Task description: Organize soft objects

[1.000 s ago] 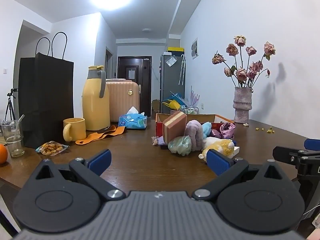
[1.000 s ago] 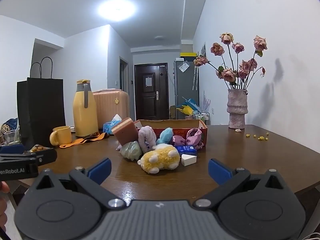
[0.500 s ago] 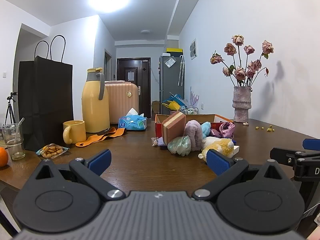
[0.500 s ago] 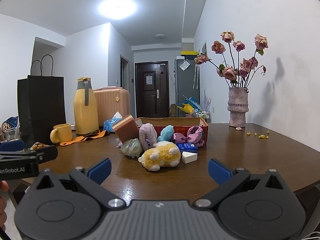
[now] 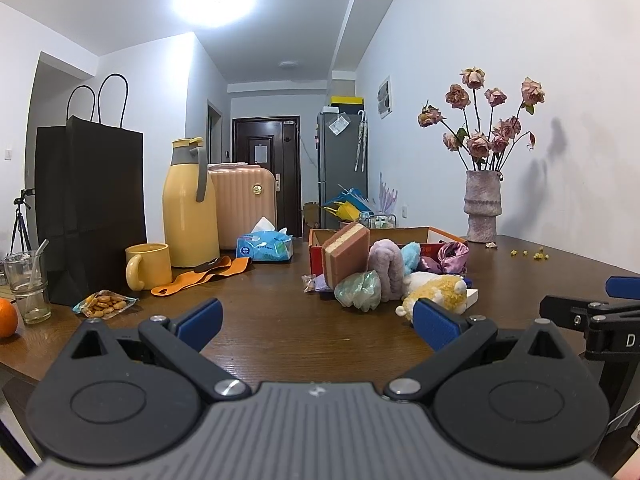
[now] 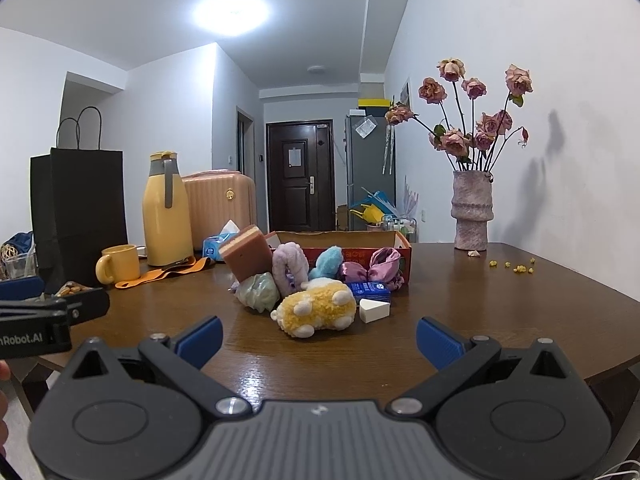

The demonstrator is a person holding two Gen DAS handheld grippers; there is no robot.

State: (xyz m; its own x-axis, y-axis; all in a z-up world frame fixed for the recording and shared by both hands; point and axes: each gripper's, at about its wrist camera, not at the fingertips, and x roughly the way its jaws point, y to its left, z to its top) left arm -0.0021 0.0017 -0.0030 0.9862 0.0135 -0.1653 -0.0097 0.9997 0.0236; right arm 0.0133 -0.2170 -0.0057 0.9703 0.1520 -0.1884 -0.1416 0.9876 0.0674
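Brown wood of the table [image 6: 460, 300] runs ahead of you, bare up to the heap of soft things. Take the yellow plush [image 6: 314, 312] as your mark: it lies nearest, just in front of the red box [image 6: 344, 240]. The white wedge sponge [image 6: 374, 310] sits just beside it, the green pouch [image 6: 258, 292] and purple plush [image 6: 288, 268] behind, the layered sponge [image 6: 246, 258] leaning above them. Approach low and level, closing across the plush's middle. Your right gripper [image 6: 320, 338] hovers short of it, jaws spread wide, empty. Your left gripper [image 5: 316, 320] hangs level, likewise wide and empty.
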